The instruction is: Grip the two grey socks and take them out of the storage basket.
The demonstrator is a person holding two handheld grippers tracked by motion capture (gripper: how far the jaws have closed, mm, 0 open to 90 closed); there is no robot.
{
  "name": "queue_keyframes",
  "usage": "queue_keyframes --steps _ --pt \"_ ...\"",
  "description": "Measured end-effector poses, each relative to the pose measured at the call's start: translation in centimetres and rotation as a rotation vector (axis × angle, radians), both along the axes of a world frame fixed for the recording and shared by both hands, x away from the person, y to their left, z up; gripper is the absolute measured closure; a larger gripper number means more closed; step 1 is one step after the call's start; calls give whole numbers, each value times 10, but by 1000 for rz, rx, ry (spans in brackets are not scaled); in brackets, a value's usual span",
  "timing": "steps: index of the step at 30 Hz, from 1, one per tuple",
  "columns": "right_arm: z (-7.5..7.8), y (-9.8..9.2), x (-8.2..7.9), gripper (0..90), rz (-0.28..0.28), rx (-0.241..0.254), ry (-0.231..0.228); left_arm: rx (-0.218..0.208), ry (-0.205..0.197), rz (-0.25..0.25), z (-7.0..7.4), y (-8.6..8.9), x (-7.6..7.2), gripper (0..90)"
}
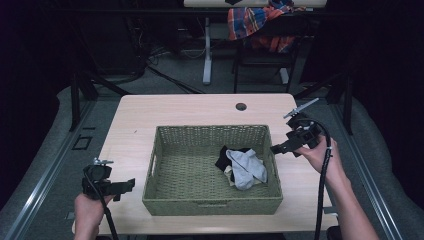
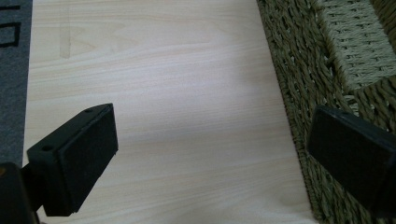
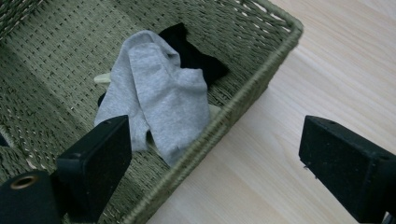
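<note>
While both tools gaped empty, the left tool (image 1: 131, 184) hung over the desk (image 1: 200, 107) left of the basket (image 1: 210, 204), the right tool (image 1: 274, 148) at its right rim. Grey sock (image 3: 159, 93) and black sock (image 3: 196, 56) lay inside. Pale wood desk, dark room, plaid cloth (image 1: 255, 22) behind; no writing legible.

Pale wood table (image 1: 150, 115), round hole (image 1: 241, 106) near far edge. Behind it, plaid cloth (image 1: 252, 22) draped over a dark chair (image 1: 265, 55); white desk leg (image 1: 207, 50); grey floor (image 1: 45, 150).
</note>
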State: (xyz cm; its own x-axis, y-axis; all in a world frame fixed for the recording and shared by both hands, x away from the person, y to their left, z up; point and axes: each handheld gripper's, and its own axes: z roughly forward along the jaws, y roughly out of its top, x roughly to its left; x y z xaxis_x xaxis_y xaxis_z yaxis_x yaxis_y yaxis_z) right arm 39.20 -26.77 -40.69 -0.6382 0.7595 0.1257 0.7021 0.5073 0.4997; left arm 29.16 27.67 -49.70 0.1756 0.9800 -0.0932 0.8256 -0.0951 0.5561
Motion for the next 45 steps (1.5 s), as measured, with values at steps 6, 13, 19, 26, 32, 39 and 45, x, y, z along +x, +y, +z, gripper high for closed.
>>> queue_keyframes --steps 6,13,19,26,32,39,45 --pt "5 15 5 99 42 -12 -3 3 4 -2 0 0 0 11" --pt "2 37 16 85 102 -3 14 3 6 1 0 0 1 11" --pt "-7 62 27 60 140 -34 37 1 4 0 0 0 0 11" --pt "-19 75 32 73 150 -48 54 4 5 -1 0 0 1 11" --pt "-35 84 34 137 176 -110 93 5 7 -5 0 -1 1 11" --pt "-47 96 37 211 169 -158 114 5 6 -6 0 -1 1 11" --pt "-55 99 41 288 144 -192 128 4 7 -8 0 -2 1 12"
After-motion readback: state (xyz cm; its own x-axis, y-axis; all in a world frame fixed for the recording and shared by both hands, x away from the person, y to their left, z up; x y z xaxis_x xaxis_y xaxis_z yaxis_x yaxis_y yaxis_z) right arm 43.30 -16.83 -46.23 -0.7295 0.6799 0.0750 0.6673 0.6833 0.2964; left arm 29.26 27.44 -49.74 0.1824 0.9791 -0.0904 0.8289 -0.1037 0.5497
